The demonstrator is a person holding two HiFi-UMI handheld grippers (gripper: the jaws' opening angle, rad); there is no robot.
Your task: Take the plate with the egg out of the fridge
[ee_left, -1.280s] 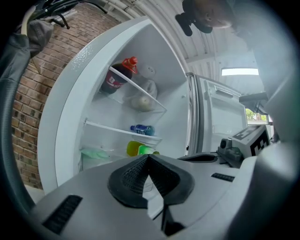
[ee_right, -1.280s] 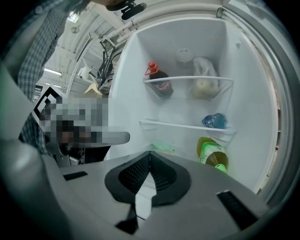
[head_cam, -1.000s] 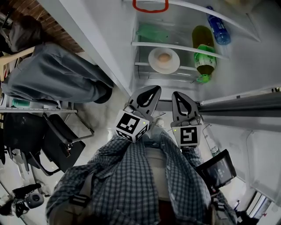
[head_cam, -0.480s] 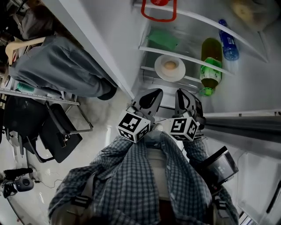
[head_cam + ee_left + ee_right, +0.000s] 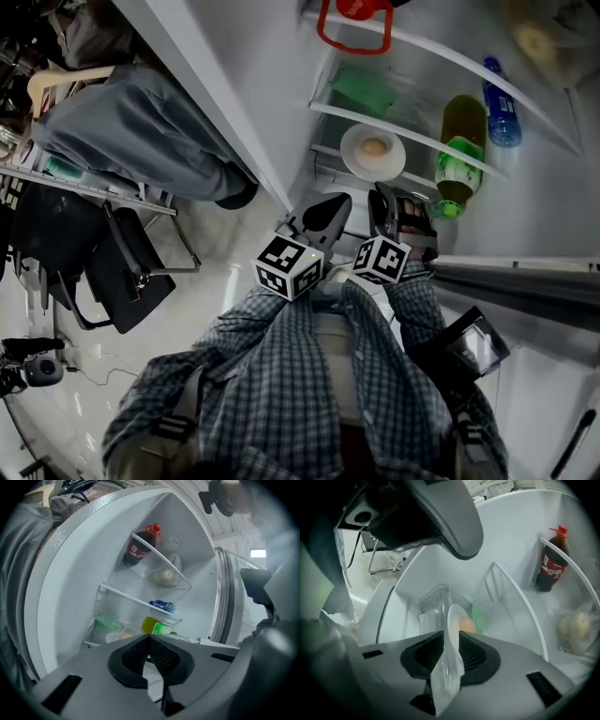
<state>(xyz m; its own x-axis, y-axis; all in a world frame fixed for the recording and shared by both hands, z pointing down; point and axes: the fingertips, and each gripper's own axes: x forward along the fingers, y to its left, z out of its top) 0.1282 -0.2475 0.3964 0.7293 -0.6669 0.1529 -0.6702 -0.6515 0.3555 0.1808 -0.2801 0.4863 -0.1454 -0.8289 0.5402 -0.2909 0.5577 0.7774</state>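
my left tool (image 5: 149,637) is shut tight. in the left gripper view its two dark pads meet at the tips with nothing between them. in the head view it sits just left of centre, pointing up the frame toward the open fridge (image 5: 272,84).

my right tool (image 5: 450,634) is beside it, a little to the right, and its jaws stand apart with a narrow slot between the pads. in the right gripper view the plate (image 5: 354,155) shows edge-on, lined up with that slot, and the egg (image 5: 374,147) sits against its right face. i cannot tell whether the rim is already inside the slot, but i see no pad pressing on it.

in the head view the white plate lies flat on a fridge shelf (image 5: 328,161), upper centre of the frame, with the egg in its middle. it is just beyond the tip of my right tool.

to the right of the plate is a green bottle (image 5: 457,150), and further up and right a blue bottle (image 5: 500,112). a pale green packet (image 5: 364,89) rests on the shelf just above and left of the plate in the frame. a dark cola bottle (image 5: 139,549) with a red cap shows upper centre in the left gripper view.

my checked sleeves (image 5: 281,375) fill the bottom of the head view.
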